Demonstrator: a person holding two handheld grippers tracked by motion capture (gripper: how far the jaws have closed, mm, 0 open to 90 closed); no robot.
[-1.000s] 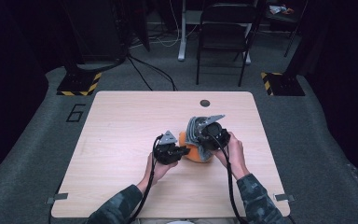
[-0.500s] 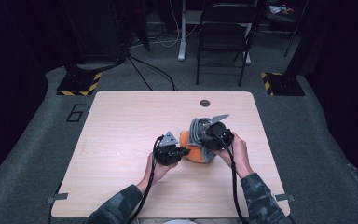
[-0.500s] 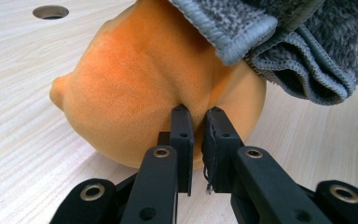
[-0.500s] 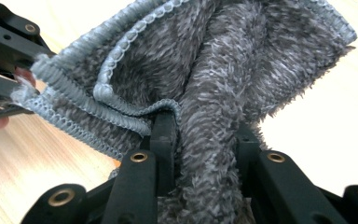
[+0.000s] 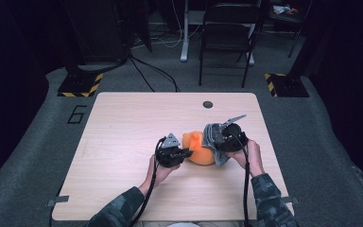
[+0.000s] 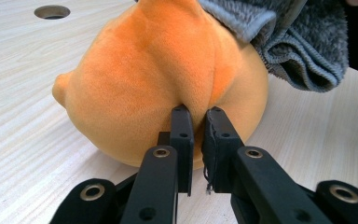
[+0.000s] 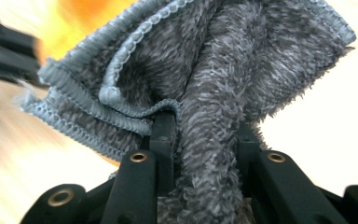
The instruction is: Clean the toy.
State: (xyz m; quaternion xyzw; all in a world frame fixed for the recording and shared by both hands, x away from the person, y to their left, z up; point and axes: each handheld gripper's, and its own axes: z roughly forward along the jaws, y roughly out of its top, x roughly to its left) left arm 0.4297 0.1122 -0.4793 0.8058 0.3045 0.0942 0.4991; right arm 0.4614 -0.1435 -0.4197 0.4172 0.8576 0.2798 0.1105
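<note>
Orange plush toy (image 6: 168, 79) pinched, grey cloth (image 7: 223, 93) clamped

On your left, the bench (image 5: 118, 137) lies bare from its edge up to the left gripper (image 5: 185, 153), so a hand can pass there freely. The far strip of the bench is also free, except a small round hole (image 5: 208, 104) near the far edge. In the middle, the orange plush toy (image 5: 199, 147) blocks the way between your two hands, and the grey towel (image 5: 211, 135) lies against its right side, so there is no gap there. To the right of the right gripper (image 5: 219, 138) only a narrow strip of bench remains. Behind the bench a folding chair (image 5: 227, 35) stands, well apart.
</note>
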